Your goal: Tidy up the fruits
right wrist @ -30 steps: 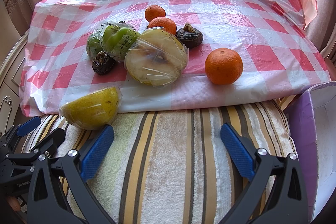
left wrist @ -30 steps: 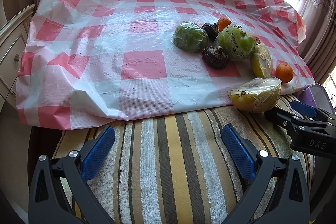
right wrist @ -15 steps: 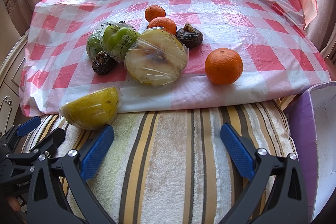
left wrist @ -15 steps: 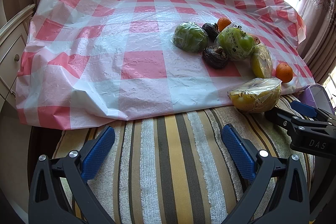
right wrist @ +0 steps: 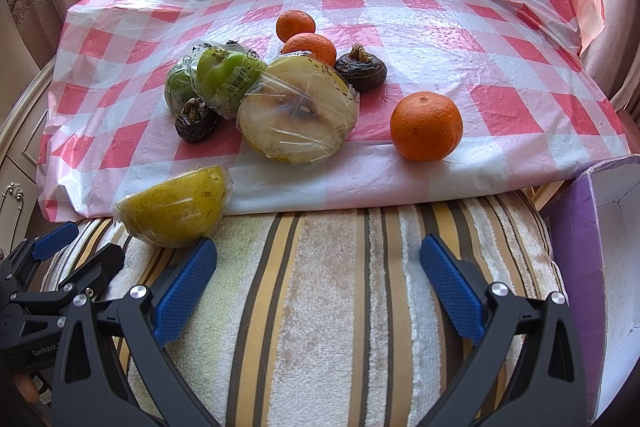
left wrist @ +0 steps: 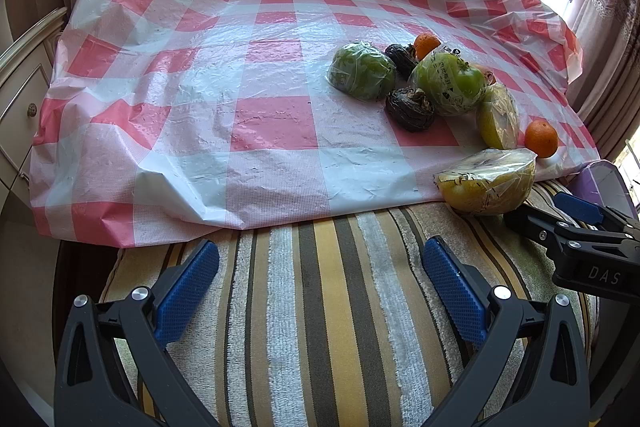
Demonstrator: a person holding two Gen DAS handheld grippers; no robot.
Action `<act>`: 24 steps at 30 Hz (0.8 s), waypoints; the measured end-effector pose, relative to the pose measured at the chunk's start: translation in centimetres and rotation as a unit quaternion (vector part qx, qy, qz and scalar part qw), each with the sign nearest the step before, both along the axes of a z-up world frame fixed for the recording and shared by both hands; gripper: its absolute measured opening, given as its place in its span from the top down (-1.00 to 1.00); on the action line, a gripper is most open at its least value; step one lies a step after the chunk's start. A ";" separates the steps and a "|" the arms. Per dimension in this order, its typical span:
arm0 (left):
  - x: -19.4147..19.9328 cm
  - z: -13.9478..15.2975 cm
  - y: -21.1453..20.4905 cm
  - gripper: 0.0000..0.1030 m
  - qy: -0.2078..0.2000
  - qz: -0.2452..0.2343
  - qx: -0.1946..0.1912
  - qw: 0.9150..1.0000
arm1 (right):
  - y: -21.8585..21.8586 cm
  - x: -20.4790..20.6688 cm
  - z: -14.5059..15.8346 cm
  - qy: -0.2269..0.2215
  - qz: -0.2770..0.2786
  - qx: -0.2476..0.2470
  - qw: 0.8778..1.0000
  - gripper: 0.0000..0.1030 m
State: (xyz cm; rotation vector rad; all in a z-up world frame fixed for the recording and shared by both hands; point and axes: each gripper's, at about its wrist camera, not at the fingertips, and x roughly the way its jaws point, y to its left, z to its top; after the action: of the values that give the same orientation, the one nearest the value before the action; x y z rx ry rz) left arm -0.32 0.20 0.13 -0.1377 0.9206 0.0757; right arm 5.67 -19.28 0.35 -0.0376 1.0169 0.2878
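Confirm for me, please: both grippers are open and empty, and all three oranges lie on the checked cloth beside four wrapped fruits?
Not quite: the right wrist view shows one wrapped pear half on the striped cushion, off the checked cloth. Both grippers, left and right, are open and empty.

Glossy, crinkled plastic tablecloth (right wrist: 420, 39); near it a rough, looped striped towel (right wrist: 328, 307); clingy shiny film over the cut pear half (right wrist: 298, 117); right purple box (right wrist: 576, 251), perhaps matt cardboard
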 end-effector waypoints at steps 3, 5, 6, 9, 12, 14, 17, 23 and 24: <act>0.0 0.0 0.0 -0.92 0.000 0.000 0.000 1.000 | 0.0 0.0 0.0 0.000 0.000 0.001 1.000 -0.97; 0.0 0.0 0.0 -0.92 0.000 0.000 -0.001 1.000 | 0.0 0.0 0.1 0.000 0.000 0.000 1.000 -0.97; 0.0 0.0 0.0 -0.92 0.000 0.000 -0.001 1.000 | 0.0 0.0 0.1 0.000 0.000 0.000 1.000 -0.97; -0.1 0.0 0.0 -0.92 -0.004 0.000 -0.003 1.000 | 0.0 0.0 0.0 0.001 0.000 -0.001 1.000 -0.97; -0.3 0.4 -0.2 -0.91 -0.017 -0.007 -0.015 1.000 | -0.3 0.2 0.4 0.014 0.013 0.002 1.000 -0.97; -0.7 0.8 -0.7 -0.91 -0.027 -0.022 -0.022 0.999 | -0.6 0.3 0.8 0.033 0.040 0.009 0.999 -0.97; -0.9 1.5 -1.9 -0.91 -0.043 -0.047 -0.026 0.998 | -1.8 0.6 1.2 0.052 0.065 0.041 0.996 -0.97; -0.5 2.4 -4.4 -0.90 -0.055 -0.110 -0.089 0.988 | -3.0 0.2 2.0 0.036 0.071 0.063 0.995 -0.97; -0.3 2.4 -4.8 -0.90 -0.053 -0.117 -0.100 0.987 | -3.5 0.3 2.1 0.031 0.063 0.061 0.996 -0.97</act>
State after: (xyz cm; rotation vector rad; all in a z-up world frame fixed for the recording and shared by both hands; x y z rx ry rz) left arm -0.57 -4.55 2.56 -0.2161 0.8310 -0.2400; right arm 5.99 -22.83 2.47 0.0173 1.0588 0.4689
